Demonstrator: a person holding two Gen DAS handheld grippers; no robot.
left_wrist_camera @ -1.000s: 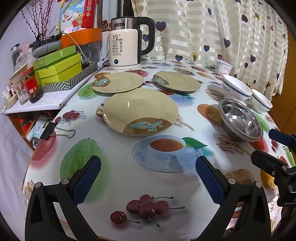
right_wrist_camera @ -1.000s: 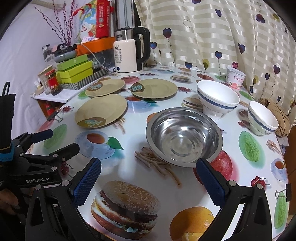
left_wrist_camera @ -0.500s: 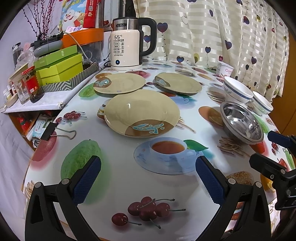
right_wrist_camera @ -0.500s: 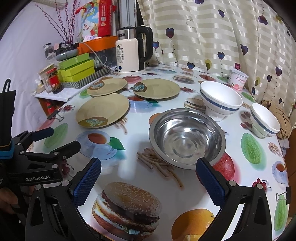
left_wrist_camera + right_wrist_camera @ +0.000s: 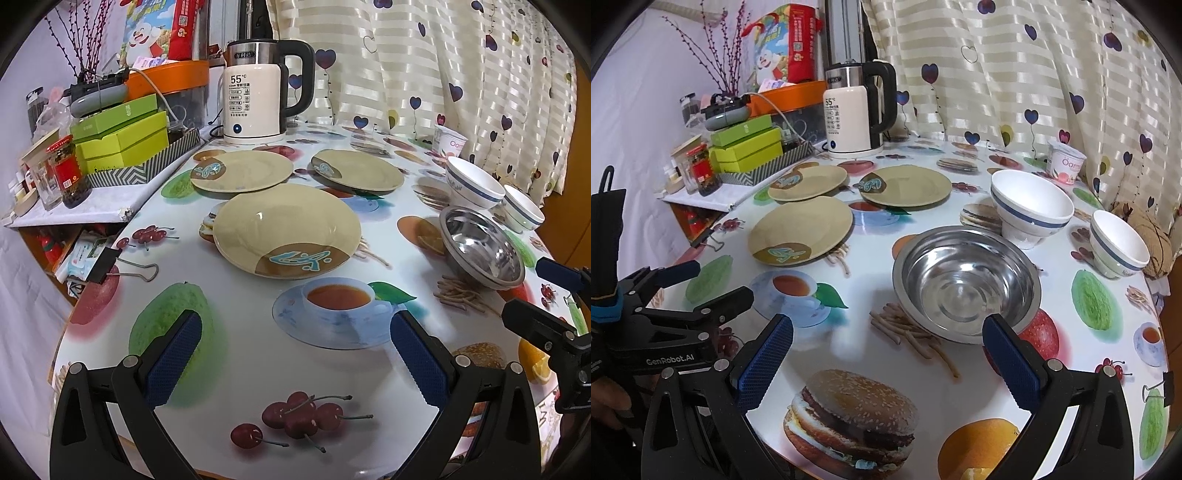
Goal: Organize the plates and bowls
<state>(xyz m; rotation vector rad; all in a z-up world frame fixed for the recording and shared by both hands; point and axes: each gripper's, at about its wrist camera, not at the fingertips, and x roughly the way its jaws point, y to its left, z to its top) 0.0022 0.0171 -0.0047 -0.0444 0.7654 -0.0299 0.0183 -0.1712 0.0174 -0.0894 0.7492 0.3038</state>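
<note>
- Near the table's (image 5: 849, 354) front edge, both grippers hover, left gripper (image 5: 295, 354) and right gripper (image 5: 888, 354) spread wide, holding nothing.
- Compared with a second ago, both have crept slightly forward.
- Nearest plate (image 5: 286, 230) faces the left, steel bowl (image 5: 966, 282) the right; two plates and two white bowls sit toward the back edge.
- Looks like pickup's next.

Three tan plates on the table: one near the front edge (image 5: 287, 230), two further back, left (image 5: 242, 170) and right (image 5: 357, 170). Bowls make three: one steel bowl (image 5: 966, 282) and two white blue-banded ones, large (image 5: 1030, 206) and small (image 5: 1117, 243) (toward the right edge). One kettle (image 5: 855, 118) at the back edge, one yogurt cup (image 5: 1065, 162), two binder clips (image 5: 122, 262) (image 5: 1156, 391) on the edges.
</note>
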